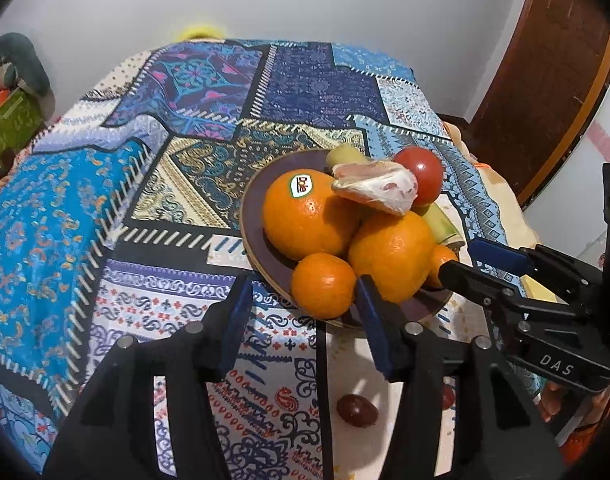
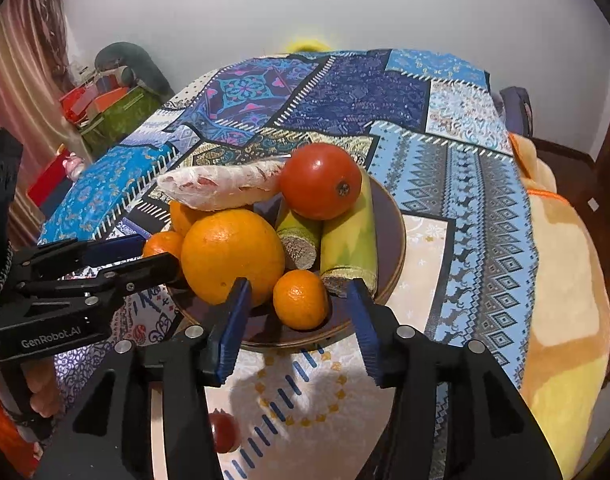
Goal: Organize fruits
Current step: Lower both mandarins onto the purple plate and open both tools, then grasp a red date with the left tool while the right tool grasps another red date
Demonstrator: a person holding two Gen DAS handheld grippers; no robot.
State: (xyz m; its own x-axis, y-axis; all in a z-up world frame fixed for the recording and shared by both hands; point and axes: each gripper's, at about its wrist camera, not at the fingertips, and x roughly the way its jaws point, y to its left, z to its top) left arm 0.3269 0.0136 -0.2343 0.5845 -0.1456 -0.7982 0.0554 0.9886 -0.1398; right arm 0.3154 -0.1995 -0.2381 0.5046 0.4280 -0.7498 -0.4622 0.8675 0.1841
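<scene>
Patchwork-print tablecloth [image 1: 185, 208], near edge: round dark brown plate [image 1: 253, 216], fruit heaped for tidiness. Large orange [image 1: 305, 220], stickered; tomato [image 2: 321, 180] topmost. Left gripper [image 1: 305, 316] part-open astride small mandarin [image 1: 323, 284], unclamped. Right gripper [image 2: 301, 316] likewise astride second mandarin [image 2: 301, 300]. Dark red fruit [image 1: 357, 410] stray, off-plate.

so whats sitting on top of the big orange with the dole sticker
A peeled pale pink citrus segment rests across the top of the big stickered orange, leaning toward the red tomato. Where exactly the two touch is covered by the segment, as is the brown plate under the pile.
</scene>
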